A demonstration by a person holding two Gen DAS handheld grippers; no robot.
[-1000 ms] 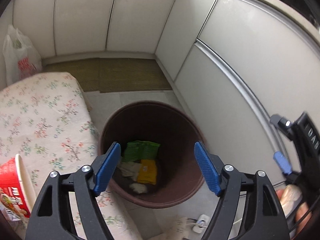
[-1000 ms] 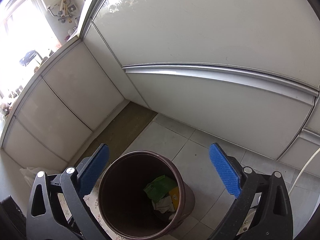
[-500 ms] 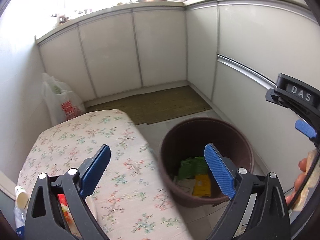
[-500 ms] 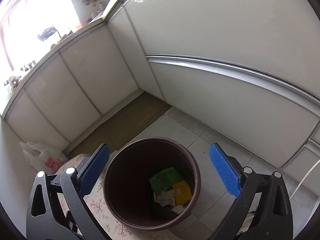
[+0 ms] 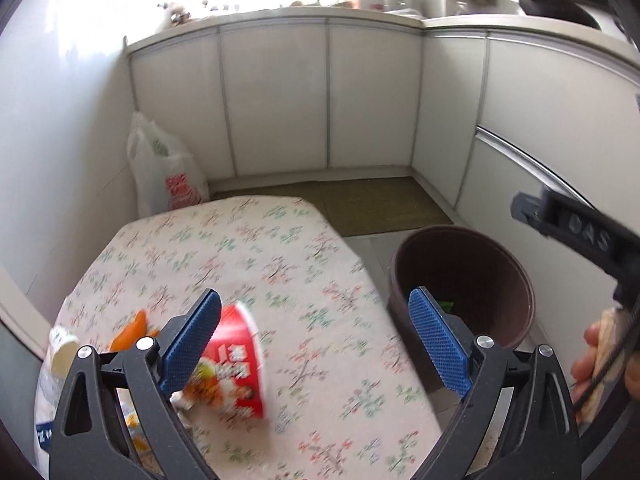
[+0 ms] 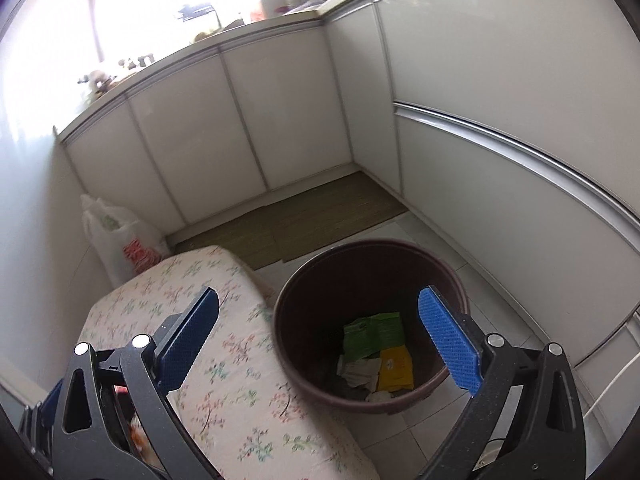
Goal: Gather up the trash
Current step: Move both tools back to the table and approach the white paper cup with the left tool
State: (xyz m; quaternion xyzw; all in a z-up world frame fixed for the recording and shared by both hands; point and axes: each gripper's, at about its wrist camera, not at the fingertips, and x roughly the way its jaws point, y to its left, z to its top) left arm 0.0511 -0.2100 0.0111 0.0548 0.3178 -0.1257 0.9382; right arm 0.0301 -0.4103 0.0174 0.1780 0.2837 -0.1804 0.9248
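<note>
A brown round bin (image 5: 464, 280) stands on the floor right of the table; it also shows in the right wrist view (image 6: 368, 320) with green, yellow and white wrappers (image 6: 376, 356) inside. A red instant-noodle cup (image 5: 236, 368) lies on its side on the floral tablecloth (image 5: 240, 264), next to an orange scrap (image 5: 132, 328) and a plastic bottle (image 5: 60, 364). My left gripper (image 5: 316, 344) is open and empty above the table, the cup beside its left finger. My right gripper (image 6: 320, 344) is open and empty above the bin's near rim.
White cabinet doors (image 5: 280, 100) line the back and right walls. A white plastic bag (image 5: 164, 176) stands in the far left corner. A brownish mat (image 6: 288, 224) covers the floor behind the bin. The right gripper's body (image 5: 580, 240) shows at the right of the left wrist view.
My left gripper has swung from over the bin leftward to over the table, bringing the noodle cup into view. My right gripper has tilted up and back, still over the bin.
</note>
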